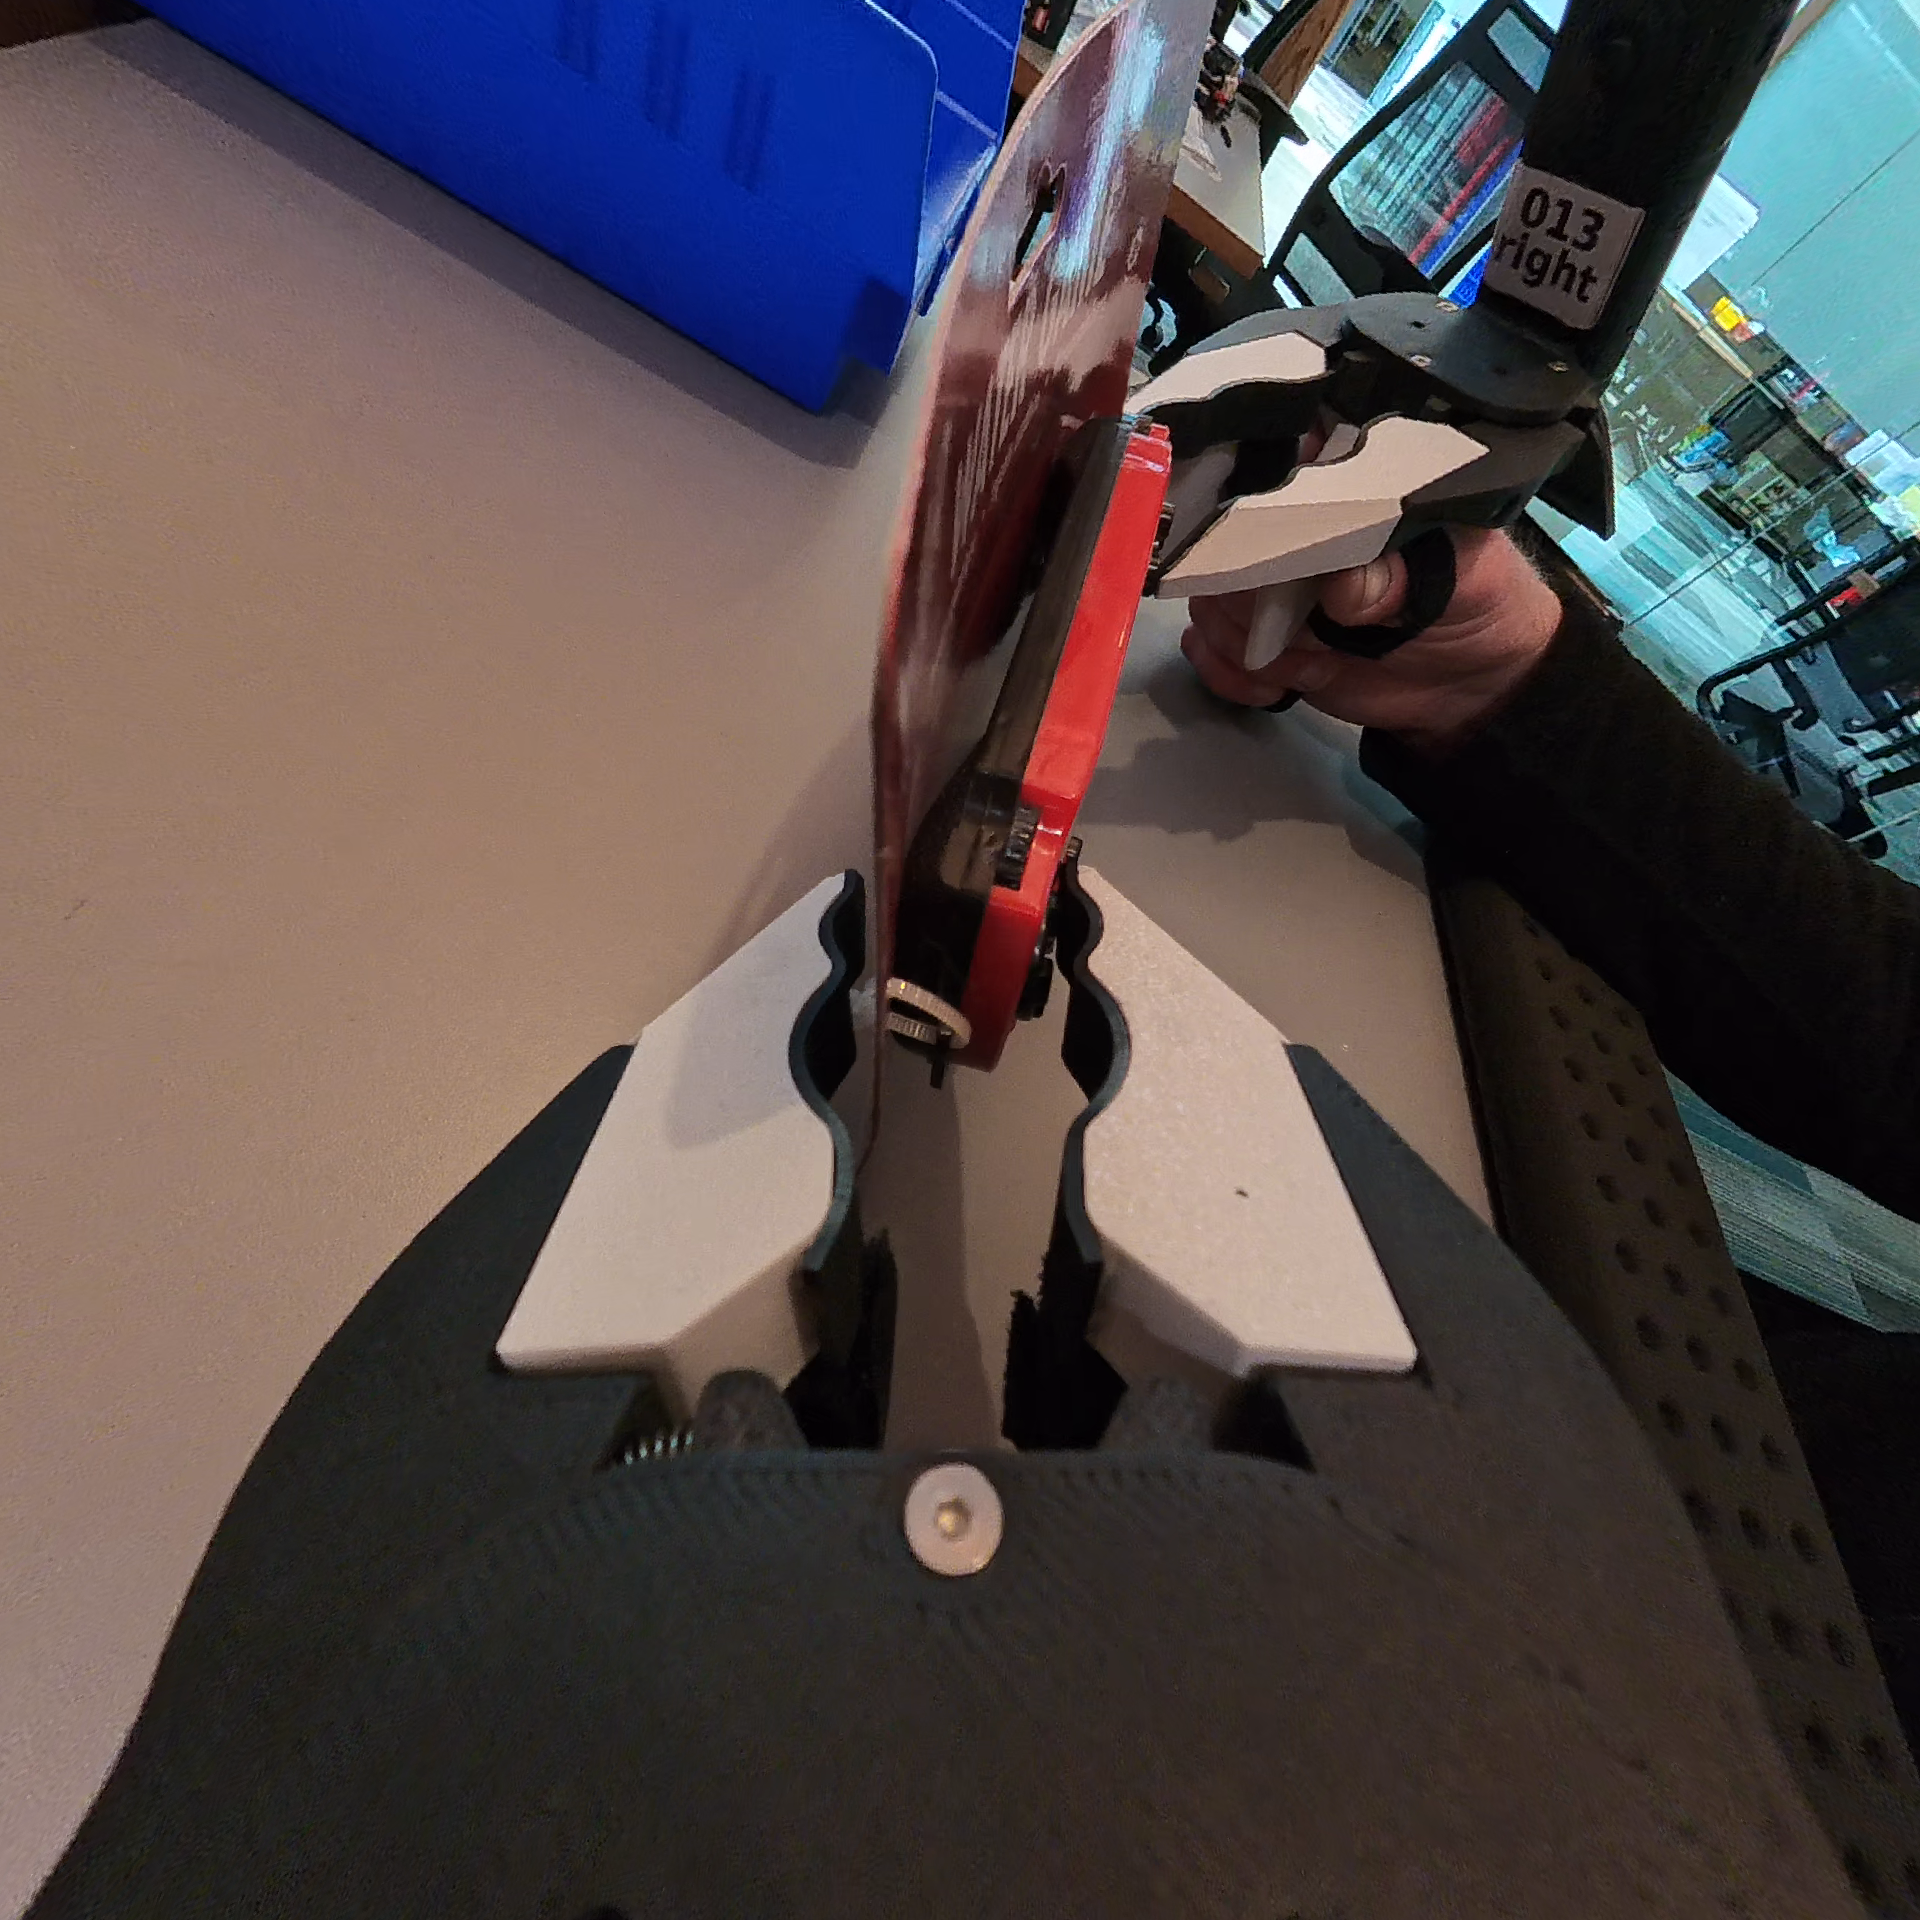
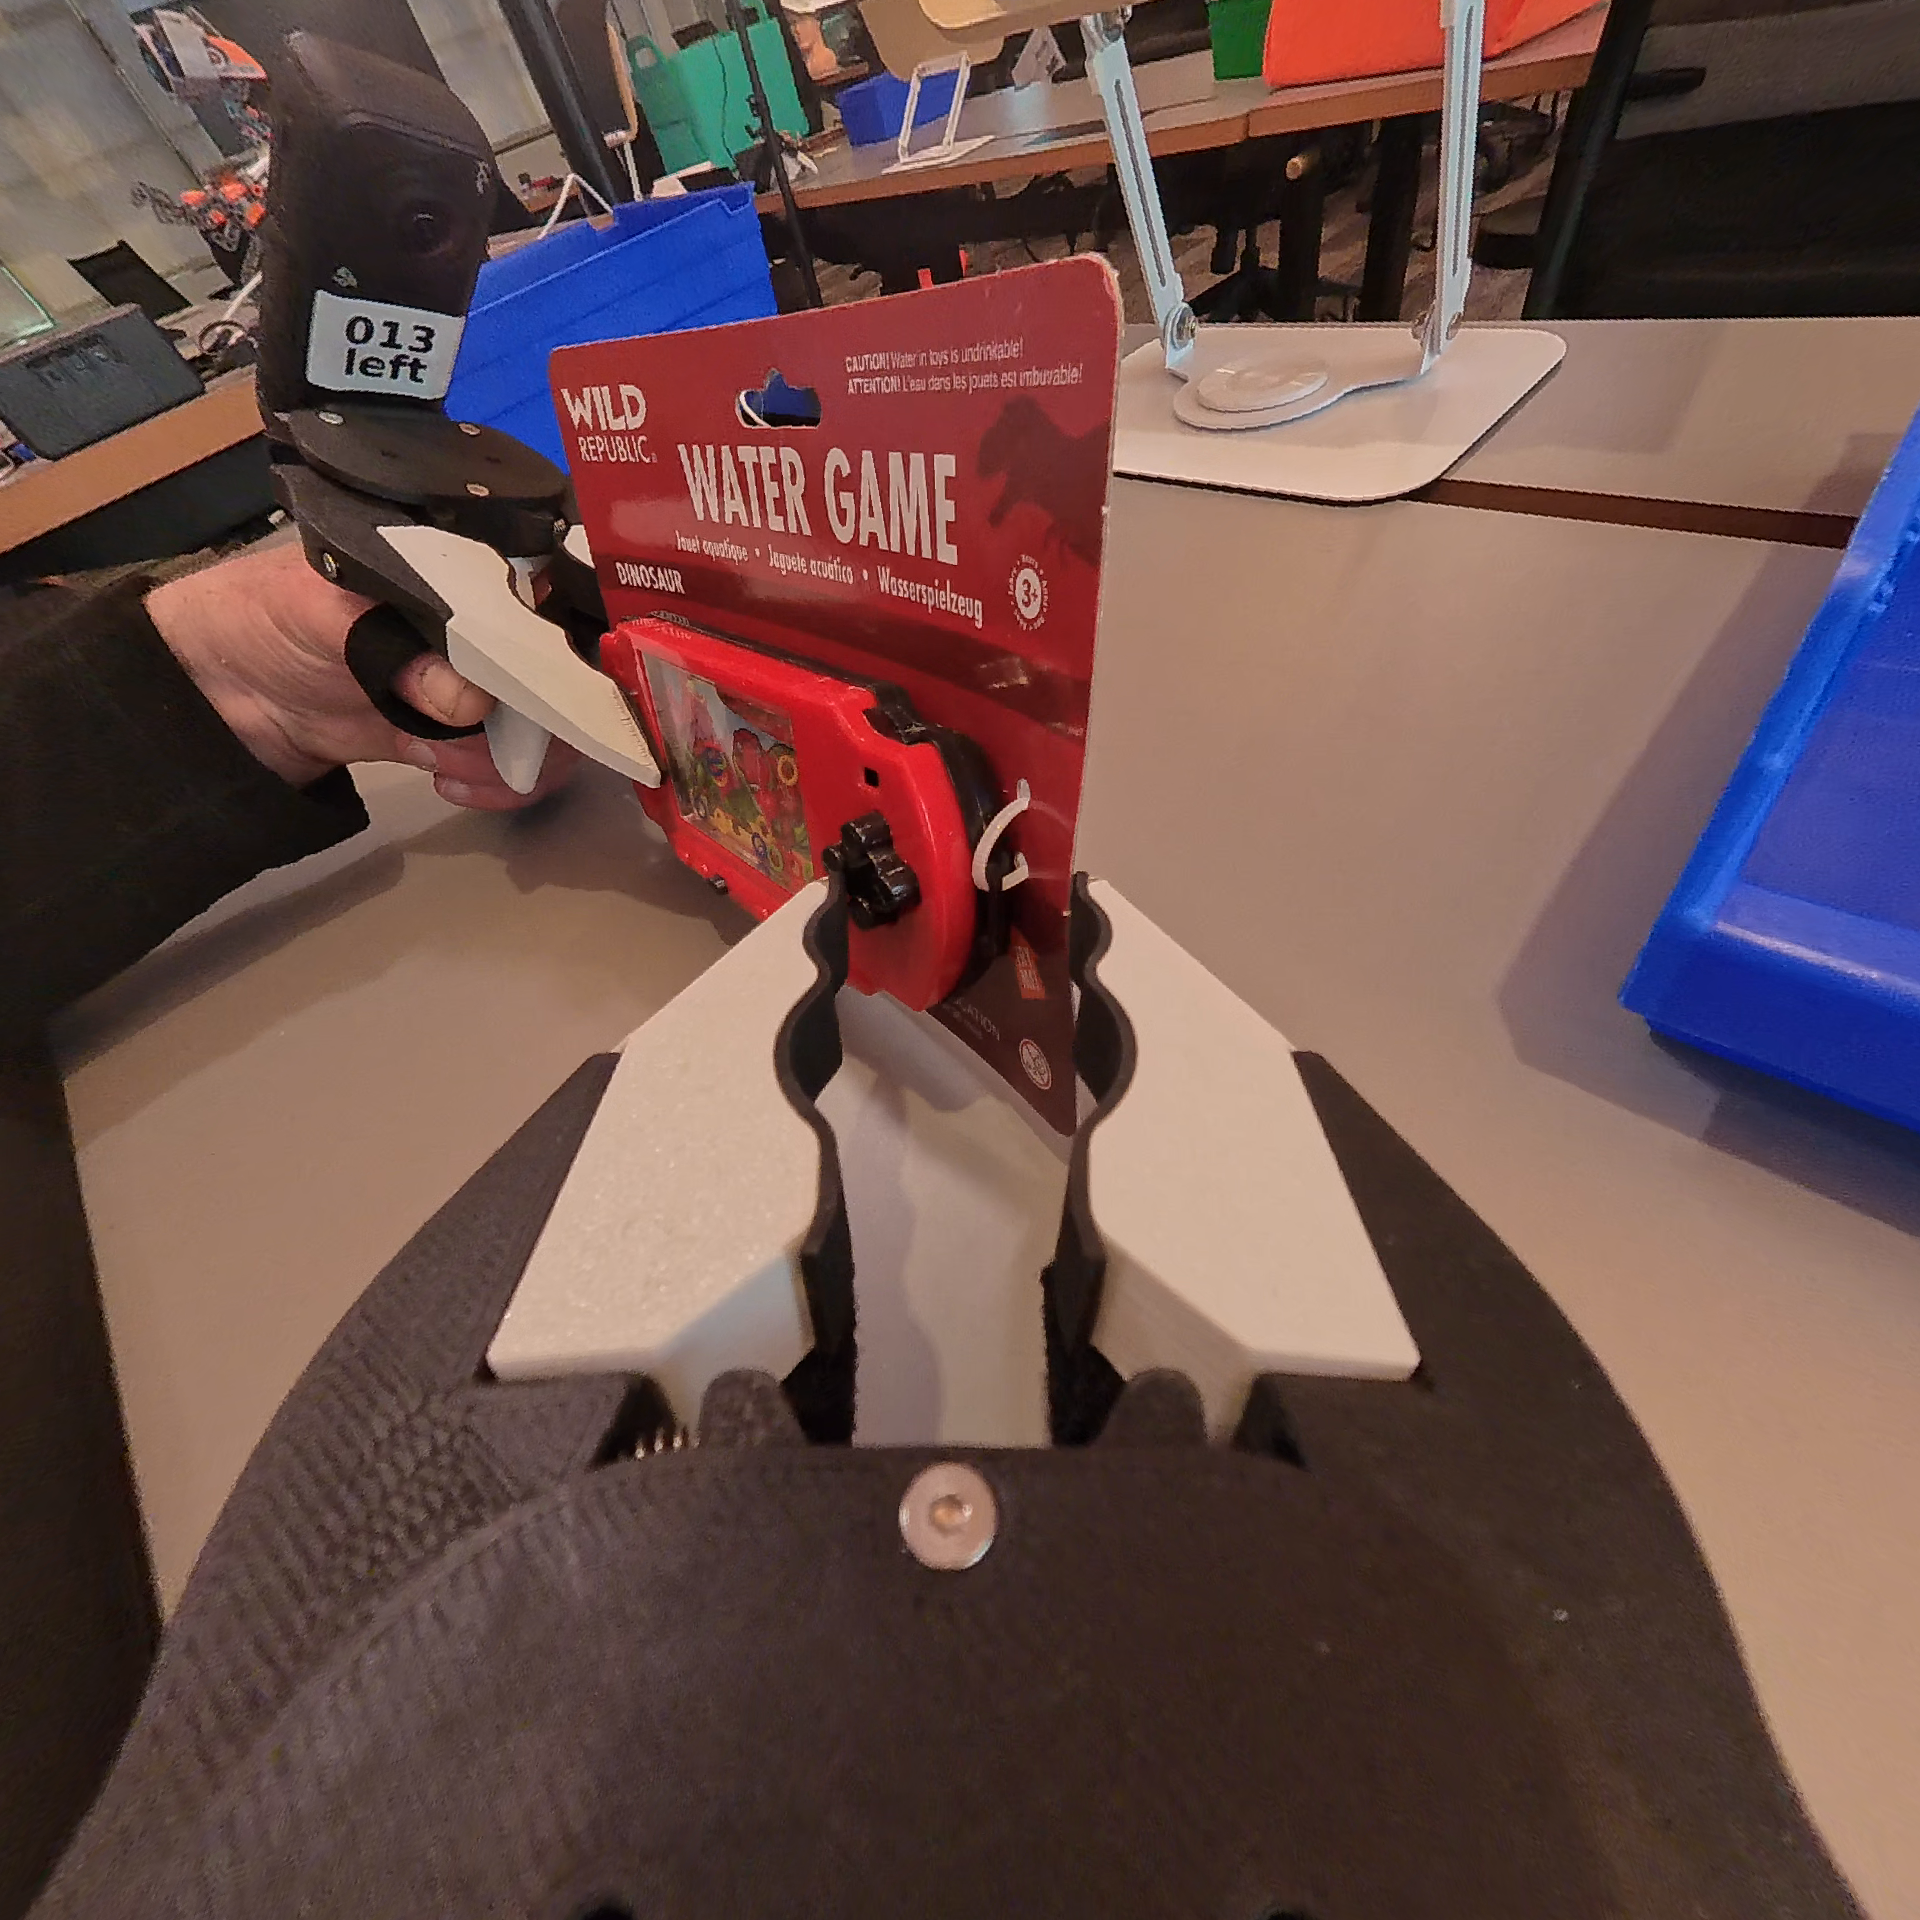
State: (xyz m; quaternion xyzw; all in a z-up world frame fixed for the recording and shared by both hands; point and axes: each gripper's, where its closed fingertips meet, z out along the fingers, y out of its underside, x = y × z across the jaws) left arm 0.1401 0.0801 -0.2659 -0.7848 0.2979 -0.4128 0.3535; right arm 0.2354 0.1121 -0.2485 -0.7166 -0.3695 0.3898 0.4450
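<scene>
A red handheld water-game toy (image 2: pixel 810 769) is tied to a dark red backing card (image 2: pixel 852 499), and the package stands upright over the grey table (image 2: pixel 1351 831). My right gripper (image 2: pixel 951 904) is shut on the toy's near end and the card's lower corner. My left gripper (image 2: pixel 613 727) clamps the opposite end, held by a hand (image 2: pixel 270 665). In the left wrist view the package is edge-on: the toy (image 1: pixel 1081 675), the card (image 1: pixel 997 468), my left gripper (image 1: pixel 966 914) shut on both. The right gripper (image 1: pixel 1164 499) grips the far end.
A blue bin (image 1: pixel 623 156) stands on the table (image 1: pixel 364 675) behind the package and also shows in the right wrist view (image 2: pixel 623 270). Another blue bin (image 2: pixel 1818 831) sits at the right. A white stand (image 2: pixel 1351 416) is at the back. A mesh chair (image 1: pixel 1610 1247) borders the table edge.
</scene>
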